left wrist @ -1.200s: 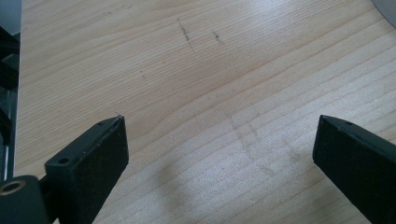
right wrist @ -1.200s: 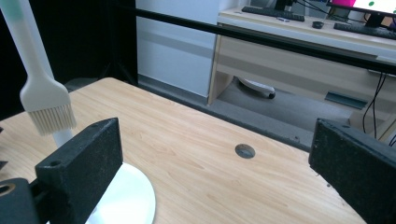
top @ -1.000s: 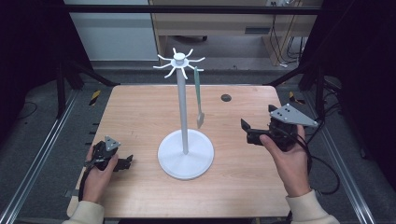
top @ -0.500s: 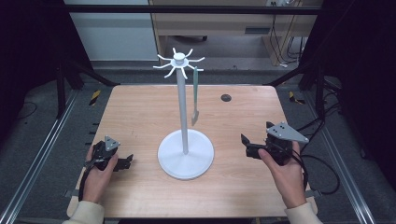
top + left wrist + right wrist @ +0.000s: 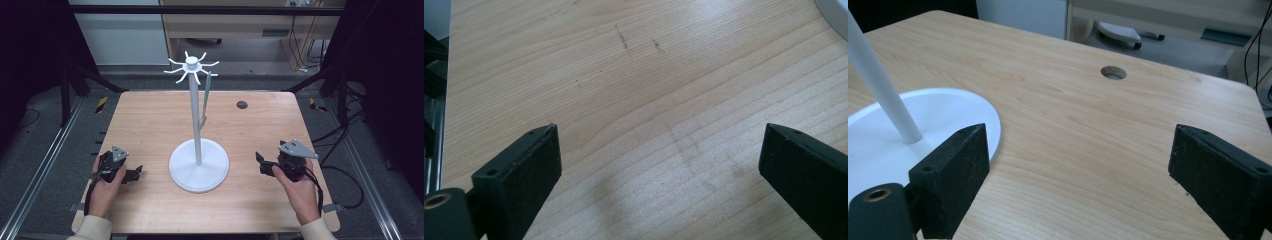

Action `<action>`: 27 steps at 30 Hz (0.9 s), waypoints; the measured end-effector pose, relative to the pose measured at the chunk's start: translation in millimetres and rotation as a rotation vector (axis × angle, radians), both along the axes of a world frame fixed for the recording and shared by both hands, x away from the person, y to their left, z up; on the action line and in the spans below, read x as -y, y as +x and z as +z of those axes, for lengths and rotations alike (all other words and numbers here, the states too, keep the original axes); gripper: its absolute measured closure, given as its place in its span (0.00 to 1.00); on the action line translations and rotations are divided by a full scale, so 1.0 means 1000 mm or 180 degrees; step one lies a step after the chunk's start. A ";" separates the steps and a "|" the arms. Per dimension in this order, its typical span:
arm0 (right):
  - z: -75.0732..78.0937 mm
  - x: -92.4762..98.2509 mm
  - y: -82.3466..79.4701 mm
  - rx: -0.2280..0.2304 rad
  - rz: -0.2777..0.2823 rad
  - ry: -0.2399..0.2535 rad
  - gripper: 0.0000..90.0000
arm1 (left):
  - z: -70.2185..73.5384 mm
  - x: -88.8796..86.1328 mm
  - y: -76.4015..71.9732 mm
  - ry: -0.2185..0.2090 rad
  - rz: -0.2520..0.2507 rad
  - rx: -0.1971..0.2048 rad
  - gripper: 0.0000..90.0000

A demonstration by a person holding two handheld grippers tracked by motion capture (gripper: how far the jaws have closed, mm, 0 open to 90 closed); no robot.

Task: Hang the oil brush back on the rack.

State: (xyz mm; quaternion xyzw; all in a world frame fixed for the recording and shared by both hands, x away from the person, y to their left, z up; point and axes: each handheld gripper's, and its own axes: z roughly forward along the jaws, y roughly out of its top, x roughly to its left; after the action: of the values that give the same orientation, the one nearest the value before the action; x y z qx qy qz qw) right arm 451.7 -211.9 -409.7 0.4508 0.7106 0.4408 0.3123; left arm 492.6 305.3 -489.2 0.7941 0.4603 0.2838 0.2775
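Since the earlier frames the right gripper [image 5: 262, 164] has sunk from above the bench [image 5: 150, 115] at about 3 o'clock of the white stand [image 5: 198, 165] to low over the wood at roughly 4 o'clock of the stand's round base, and the hand behind it has drawn back toward the near edge with it. Its jaws have just been closing a little, yet they stand wide apart with nothing between them; in the right gripper view only bare wood lies between them, with the edge of the white base just beyond the left jaw and the small round hole [image 5: 1113, 72] in the bench farther off toward 12 o'clock. The left gripper [image 5: 136, 173] has stayed where it was, at about 8 o'clock of the stand near the bench's near left corner, the hand resting on the wood; its jaws are also spread wide and hold nothing, with plain wood grain between them in the left gripper view. The stand itself has not moved: it stands upright at the middle of the bench, and the green utensil [image 5: 205, 100] hangs from one of its top hooks at about 1 o'clock of the pole, just beside it.
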 end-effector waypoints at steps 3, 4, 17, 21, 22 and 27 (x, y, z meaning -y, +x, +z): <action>-0.007 0.000 0.004 -0.0054 -0.0021 -0.0010 0.11 | 0.000 0.000 0.000 -0.0001 0.0002 0.0000 0.03; -0.009 0.001 0.005 -0.0078 -0.0034 -0.0022 0.11 | 0.000 0.000 0.000 -0.0001 0.0002 0.0002 0.03; -0.037 0.005 0.027 -0.0252 -0.0197 -0.0097 0.12 | 0.000 0.000 0.000 -0.0004 0.0010 0.0007 0.03; -0.041 0.005 0.032 -0.0294 -0.0239 -0.0063 0.12 | 0.000 0.000 0.000 -0.0020 0.0013 0.0007 0.03; -0.044 0.006 0.035 -0.0329 -0.0273 -0.0072 0.12 | 0.000 0.000 0.000 -0.0042 0.0017 0.0013 0.03; -0.048 0.008 0.043 -0.0370 -0.0344 -0.0041 0.12 | 0.000 0.000 0.000 -0.0049 0.0013 0.0016 0.03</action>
State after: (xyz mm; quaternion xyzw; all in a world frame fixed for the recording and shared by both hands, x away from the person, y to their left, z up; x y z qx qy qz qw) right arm 495.1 -219.8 -458.0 0.5112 0.7050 0.3919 0.2968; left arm 492.6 305.5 -489.0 0.7903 0.4634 0.2828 0.2842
